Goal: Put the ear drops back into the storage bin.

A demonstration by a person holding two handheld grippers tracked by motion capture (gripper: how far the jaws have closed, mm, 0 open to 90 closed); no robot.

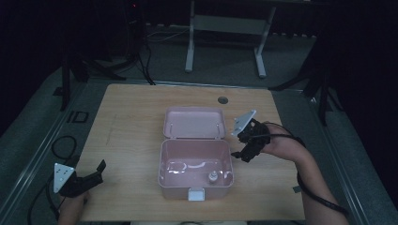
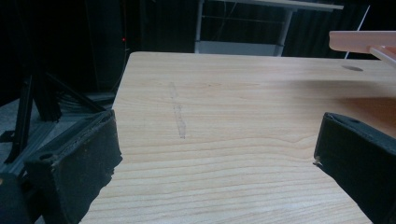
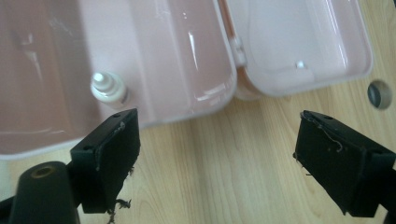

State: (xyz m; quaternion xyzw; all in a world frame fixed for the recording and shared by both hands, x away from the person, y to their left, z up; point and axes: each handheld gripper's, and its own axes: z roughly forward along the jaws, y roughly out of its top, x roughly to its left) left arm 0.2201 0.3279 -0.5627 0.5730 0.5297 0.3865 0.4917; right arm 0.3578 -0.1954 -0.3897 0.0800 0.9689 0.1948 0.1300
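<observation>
A pink plastic box [image 1: 164, 161] stands open in the middle of the table, its lid [image 1: 194, 123] laid back flat behind it. A small white bottle [image 1: 212, 177] stands upright inside, near the front right corner; the right gripper view shows the bottle [image 3: 108, 89] in the box [image 3: 177, 51] beside the lid [image 3: 299, 42]. My right gripper [image 1: 241, 145] is open just right of the box, nothing between its jaws [image 3: 212, 158]. At the table's front left corner my left gripper [image 1: 93, 171] is open over bare wood [image 2: 217, 158].
The wooden table [image 1: 126, 122] has a round cable hole [image 1: 223, 100] behind the lid. A white latch [image 1: 196, 193] hangs on the box's front. Dark floor, cables and a white stand [image 1: 190, 42] lie beyond the far edge.
</observation>
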